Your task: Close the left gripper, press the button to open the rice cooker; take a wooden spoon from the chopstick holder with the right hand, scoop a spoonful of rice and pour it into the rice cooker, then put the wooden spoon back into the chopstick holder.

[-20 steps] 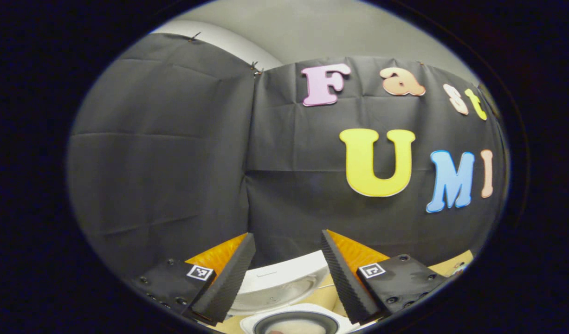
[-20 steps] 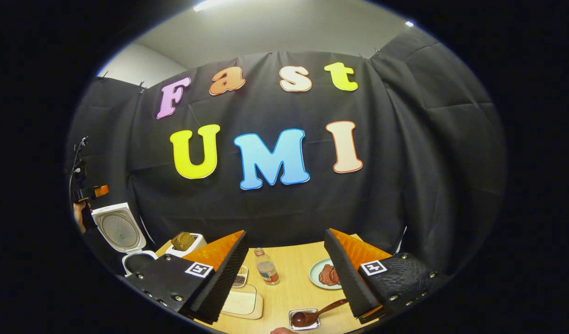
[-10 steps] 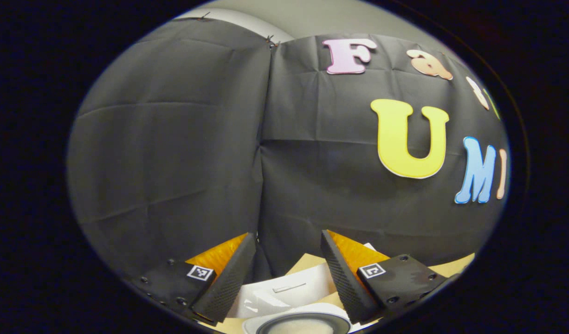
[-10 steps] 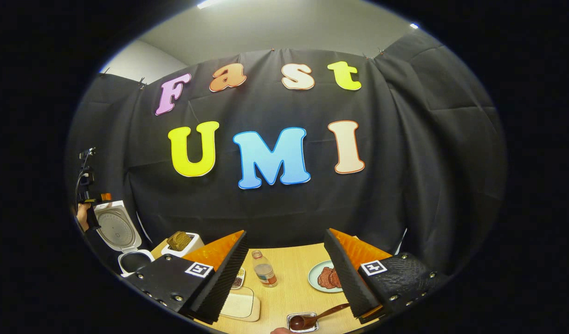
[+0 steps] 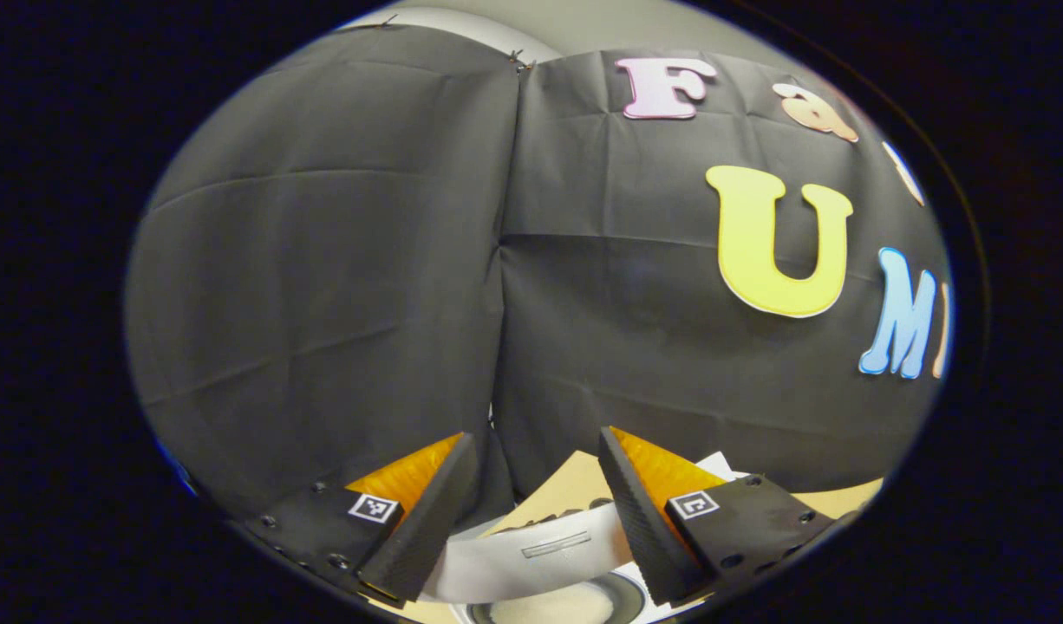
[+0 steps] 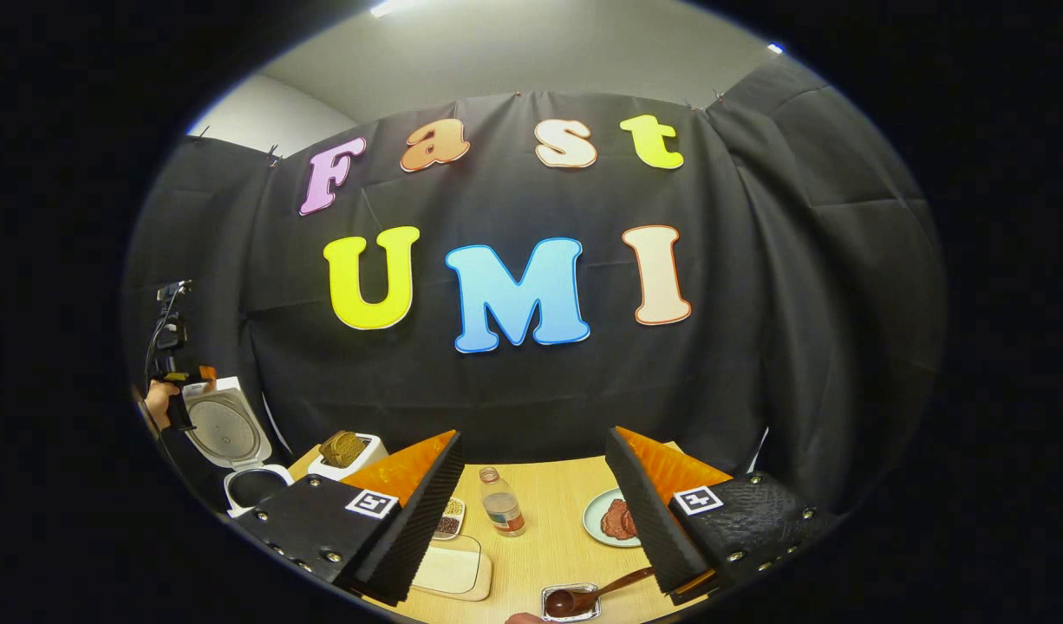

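In the left gripper view my left gripper [image 5: 536,442] is open, with nothing between its fingers. Just below it lie the white rice cooker lid [image 5: 531,559] and the inner pot [image 5: 575,605] with pale rice inside. The right gripper view shows the rice cooker [image 6: 256,484] at far left with its lid [image 6: 224,429] raised. There the left gripper [image 6: 178,381], held by a hand, hovers at the lid's top edge. My right gripper [image 6: 533,438] is open and empty above the table. A dark wooden spoon [image 6: 596,594] rests with its bowl in a small metal tray [image 6: 569,601] near the front edge.
On the wooden table [image 6: 549,537] stand a small bottle [image 6: 501,504], a plate of meat [image 6: 614,518], a white box holding a brown lump [image 6: 345,451], a little dish of seeds [image 6: 449,518] and a pale board [image 6: 449,568]. Black cloth walls close in behind and beside it.
The left gripper has come down and turned left, closer to the raised lid's top edge. The right gripper has barely shifted. Both stay open.
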Available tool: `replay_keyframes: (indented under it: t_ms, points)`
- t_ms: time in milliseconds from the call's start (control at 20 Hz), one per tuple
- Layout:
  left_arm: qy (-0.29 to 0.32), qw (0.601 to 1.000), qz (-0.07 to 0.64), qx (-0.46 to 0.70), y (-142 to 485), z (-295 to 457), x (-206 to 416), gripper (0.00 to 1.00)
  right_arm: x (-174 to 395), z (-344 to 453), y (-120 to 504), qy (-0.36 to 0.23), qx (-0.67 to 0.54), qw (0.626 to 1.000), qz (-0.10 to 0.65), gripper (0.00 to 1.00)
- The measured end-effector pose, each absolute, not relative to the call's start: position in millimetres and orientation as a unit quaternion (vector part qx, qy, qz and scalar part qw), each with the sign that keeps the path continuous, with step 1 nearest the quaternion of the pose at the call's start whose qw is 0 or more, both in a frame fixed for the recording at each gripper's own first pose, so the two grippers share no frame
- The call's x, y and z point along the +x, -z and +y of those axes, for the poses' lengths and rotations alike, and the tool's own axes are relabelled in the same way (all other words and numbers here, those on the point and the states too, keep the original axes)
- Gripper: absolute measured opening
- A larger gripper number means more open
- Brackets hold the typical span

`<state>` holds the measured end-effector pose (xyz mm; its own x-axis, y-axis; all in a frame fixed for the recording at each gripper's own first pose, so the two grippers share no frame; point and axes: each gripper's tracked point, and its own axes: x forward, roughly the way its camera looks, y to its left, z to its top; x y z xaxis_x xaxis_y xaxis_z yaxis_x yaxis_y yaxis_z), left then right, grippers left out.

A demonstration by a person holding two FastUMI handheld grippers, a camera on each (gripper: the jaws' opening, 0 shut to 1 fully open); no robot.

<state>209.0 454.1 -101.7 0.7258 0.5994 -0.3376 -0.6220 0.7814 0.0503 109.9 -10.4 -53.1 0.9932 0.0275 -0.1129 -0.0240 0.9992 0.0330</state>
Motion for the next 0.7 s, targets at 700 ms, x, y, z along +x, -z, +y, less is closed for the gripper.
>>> replay_keyframes:
  t_ms: [700]
  points:
    - [-0.287,0.933,0.201,-0.079,198,339,146,0.96,86,-23,41,-0.021,0.009,0.999,0.044,1.00]
